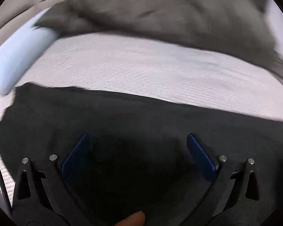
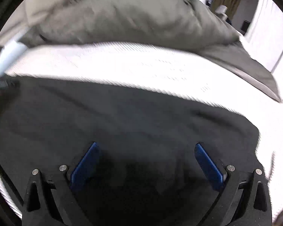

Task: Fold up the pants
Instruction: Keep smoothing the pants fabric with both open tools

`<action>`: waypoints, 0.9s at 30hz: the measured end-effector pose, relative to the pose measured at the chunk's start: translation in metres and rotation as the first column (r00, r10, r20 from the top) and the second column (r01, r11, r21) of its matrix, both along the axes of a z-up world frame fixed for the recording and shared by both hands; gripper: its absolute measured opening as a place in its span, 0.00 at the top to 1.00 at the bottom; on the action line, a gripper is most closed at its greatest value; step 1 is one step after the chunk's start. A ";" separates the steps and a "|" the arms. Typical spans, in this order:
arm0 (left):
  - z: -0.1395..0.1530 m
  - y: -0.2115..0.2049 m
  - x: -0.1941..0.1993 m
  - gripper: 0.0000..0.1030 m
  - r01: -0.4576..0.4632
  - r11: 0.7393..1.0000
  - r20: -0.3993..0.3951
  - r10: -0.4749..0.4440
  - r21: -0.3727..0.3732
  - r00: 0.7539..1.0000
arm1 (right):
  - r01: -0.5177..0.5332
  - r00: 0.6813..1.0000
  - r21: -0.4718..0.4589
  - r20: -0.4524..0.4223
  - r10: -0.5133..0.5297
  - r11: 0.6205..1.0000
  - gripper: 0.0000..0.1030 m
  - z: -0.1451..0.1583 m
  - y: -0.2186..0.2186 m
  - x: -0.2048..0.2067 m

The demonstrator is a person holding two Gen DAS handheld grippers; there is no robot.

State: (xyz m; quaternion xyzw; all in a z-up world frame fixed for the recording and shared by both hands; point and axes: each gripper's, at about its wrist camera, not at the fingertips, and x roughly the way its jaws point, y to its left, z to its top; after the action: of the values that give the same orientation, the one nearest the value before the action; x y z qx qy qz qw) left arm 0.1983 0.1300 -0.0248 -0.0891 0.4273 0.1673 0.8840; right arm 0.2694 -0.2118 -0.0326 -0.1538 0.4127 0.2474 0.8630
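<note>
Left gripper (image 1: 137, 139) spread wide, holding nothing, 2 blue pads over the black pants (image 1: 141, 116) lying flat on a white ribbed bedsheet (image 1: 141, 66). Grey duvet (image 1: 169, 13) bunched behind, pale blue pillow (image 1: 15, 60) at left, fingertip (image 1: 135, 218) at bottom edge. Right wrist view: right gripper (image 2: 145, 146) also wide apart, empty, above the pants (image 2: 122, 116); sheet (image 2: 141, 66) and duvet (image 2: 132, 15) beyond. Both views motion-blurred.

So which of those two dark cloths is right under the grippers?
The black pants, lying flat beneath both open grippers; the grey blanket is bunched farther back.
</note>
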 end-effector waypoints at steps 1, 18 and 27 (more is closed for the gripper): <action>0.000 -0.014 -0.002 0.01 0.054 0.998 -0.010 -0.054 0.030 0.998 | -0.027 1.000 0.010 0.001 0.027 1.000 0.00 0.001 0.015 -0.001; -0.038 -0.023 -0.009 0.00 0.135 0.991 -0.116 -0.132 0.015 0.984 | 0.292 0.956 -0.114 0.003 -0.294 0.950 0.27 -0.028 -0.037 0.080; -0.030 -0.039 -0.005 0.01 0.113 0.993 -0.118 -0.107 0.044 0.987 | 0.358 0.933 -0.095 0.047 -0.356 0.929 0.24 -0.017 -0.065 0.069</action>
State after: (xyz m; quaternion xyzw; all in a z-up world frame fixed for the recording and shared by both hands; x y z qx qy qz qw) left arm 0.1937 0.0910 -0.0544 -0.0333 0.4775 0.1339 0.8677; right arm 0.3381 -0.2766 -0.0492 -0.1238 0.4335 0.0626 0.8904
